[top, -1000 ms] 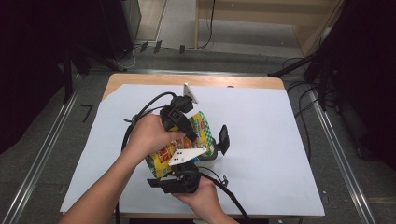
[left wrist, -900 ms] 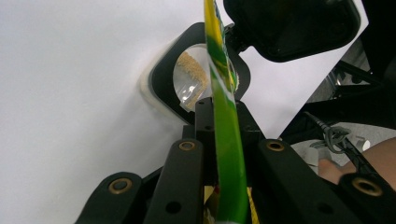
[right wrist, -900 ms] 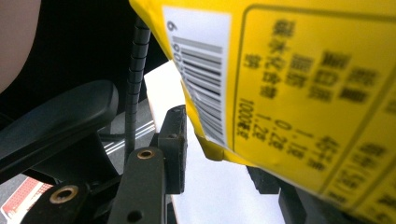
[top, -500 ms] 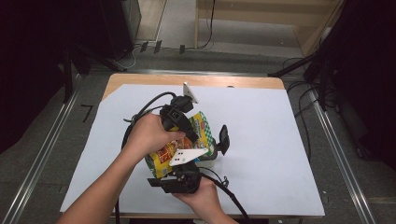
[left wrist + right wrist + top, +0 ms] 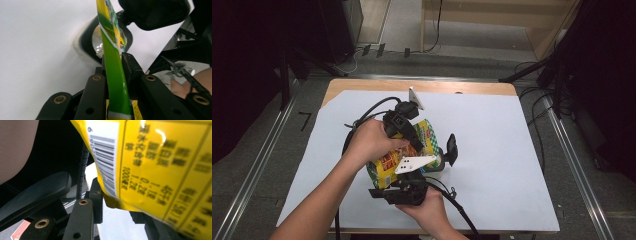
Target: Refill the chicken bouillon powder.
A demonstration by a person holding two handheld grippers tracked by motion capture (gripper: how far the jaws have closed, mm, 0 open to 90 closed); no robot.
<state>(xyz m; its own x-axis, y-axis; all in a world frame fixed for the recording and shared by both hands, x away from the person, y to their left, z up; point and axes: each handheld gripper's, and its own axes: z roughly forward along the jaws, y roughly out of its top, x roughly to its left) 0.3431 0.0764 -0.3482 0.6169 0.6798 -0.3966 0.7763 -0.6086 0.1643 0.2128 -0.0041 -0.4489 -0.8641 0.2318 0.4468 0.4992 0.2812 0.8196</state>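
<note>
- High view: I count one snack packet point(image 5: 412, 150), yellow and green, in the middle of one white sheet point(image 5: 492, 150) that covers the table point(image 5: 462, 86). Two hands work on the packet, each with one gripper. The left gripper point(image 5: 404, 131) comes on it from the far side, and the right gripper point(image 5: 412, 172) from the near side. Two black cables trail from them, one for each. Just beside the packet, at its right, I see one black cup-like piece point(image 5: 451, 149) and one small round thing which I cannot name.
- Left gripper view: the two black jaws stand almost closed, and the thin green edge of the packet point(image 5: 112, 75) passes upright between them. The pads point(image 5: 131, 66) press on it, so this gripper has a hold of the packet. They have just been opening by a little.
- Right gripper view: the yellow back of the packet point(image 5: 155, 165), with one barcode, is very close. Its lower corner sits between the two jaws, which have just been closing. The left pad point(image 5: 96, 192) touches it; the right pad is hidden, so a firm grip I cannot confirm.
</note>
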